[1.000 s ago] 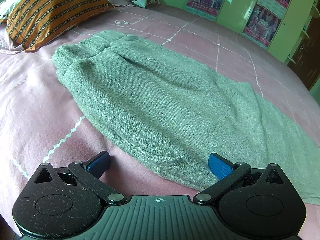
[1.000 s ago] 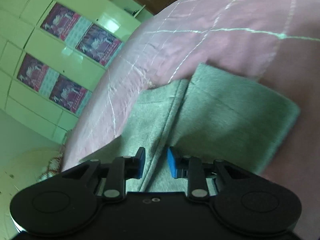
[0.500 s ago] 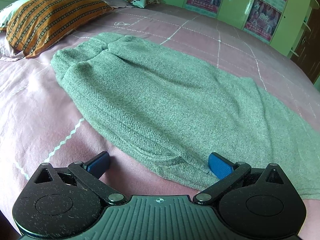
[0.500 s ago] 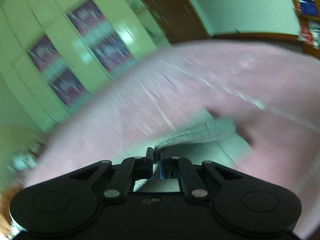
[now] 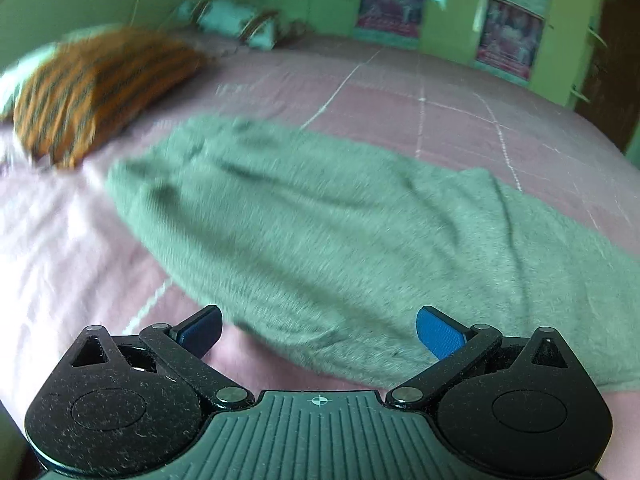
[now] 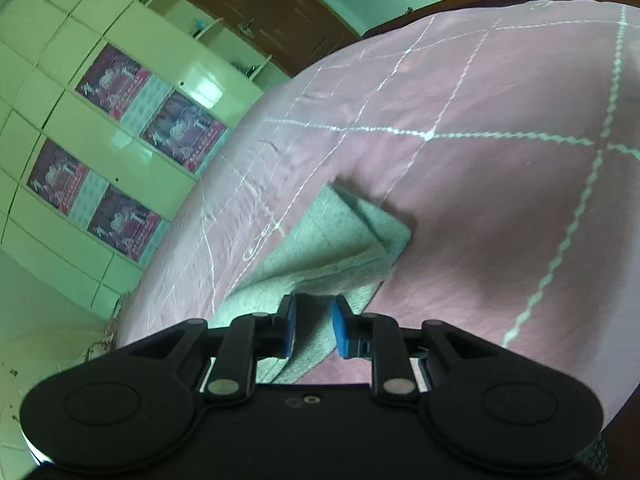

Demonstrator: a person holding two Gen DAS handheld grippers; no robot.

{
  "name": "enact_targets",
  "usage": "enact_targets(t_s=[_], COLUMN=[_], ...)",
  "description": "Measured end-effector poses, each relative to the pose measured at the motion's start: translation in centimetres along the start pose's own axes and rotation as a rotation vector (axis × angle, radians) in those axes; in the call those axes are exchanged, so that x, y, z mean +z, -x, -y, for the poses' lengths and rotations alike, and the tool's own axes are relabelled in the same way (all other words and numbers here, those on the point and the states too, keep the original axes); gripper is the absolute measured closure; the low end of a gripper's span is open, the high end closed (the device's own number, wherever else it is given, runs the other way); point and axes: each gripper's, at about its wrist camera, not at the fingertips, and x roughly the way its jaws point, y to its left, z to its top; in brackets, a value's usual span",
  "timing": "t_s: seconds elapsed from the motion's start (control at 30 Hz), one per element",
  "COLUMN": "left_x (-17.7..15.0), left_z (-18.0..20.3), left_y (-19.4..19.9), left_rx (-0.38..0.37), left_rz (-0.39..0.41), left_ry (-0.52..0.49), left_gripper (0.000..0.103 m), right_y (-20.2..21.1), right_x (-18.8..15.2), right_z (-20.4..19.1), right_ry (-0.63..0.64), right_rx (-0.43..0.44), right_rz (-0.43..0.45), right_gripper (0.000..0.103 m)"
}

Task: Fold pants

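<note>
Since the grey knit pants (image 5: 320, 216) lying on the bed (image 5: 440, 104) are soft and limp, pinch hems; your left hand-held gripper (image 5: 319, 330) gapes wide, your right hand-held gripper (image 6: 313, 330) stands narrowly parted astride the cuff edge.

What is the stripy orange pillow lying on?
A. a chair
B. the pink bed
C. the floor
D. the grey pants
B: the pillow rests on the pink bed, beside the pants, not on them.
</note>
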Motion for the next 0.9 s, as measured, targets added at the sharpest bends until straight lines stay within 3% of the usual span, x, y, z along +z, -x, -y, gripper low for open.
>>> enact_targets(t_s=[0.07,0.13,0.27,0.47,0.77,0.8,0.83,0.9], left_x=[0.1,-0.1,-0.6,-0.9,-1.0,-1.1,-1.1,-1.1], left_z=[0.7,0.9,-0.8,-0.7,-0.5,-0.5,-0.5,-0.5], left_y=[-0.1,-1.2,-2.7,-2.6,-2.7,-2.7,-2.7,-2.7], left_rx=[0.034,0.057,-0.013,-0.013,-0.006,-0.004,-0.004,-0.006], left_rz=[-0.002,-0.050,-0.108,-0.101,-0.095,-0.094,-0.094,-0.095], left_ry=[-0.059,-0.097,0.035,0.036,0.032,0.032,0.032,0.032], left_gripper=[0.000,0.000,0.000,0.000,0.000,0.000,0.000,0.000], right_y=[-0.4,-1.0,-1.9,-0.6,-4.9,-5.3,-5.5,-5.8], right_x=[0.3,0.5,1.4,1.1,1.6,1.8,2.0,2.9], right_z=[0.2,0.5,1.0,2.1,2.1,1.8,1.1,-2.7], right_ry=[-0.047,-0.096,-0.159,-0.275,-0.375,-0.367,-0.327,-0.094], right_rx=[0.016,0.029,0.048,0.090,0.084,0.058,0.041,-0.011], right_rz=[0.006,0.013,0.015,0.029,-0.063,-0.064,-0.066,-0.066], right_gripper=[0.088,0.079,0.075,0.071,0.069,0.078,0.098,0.101])
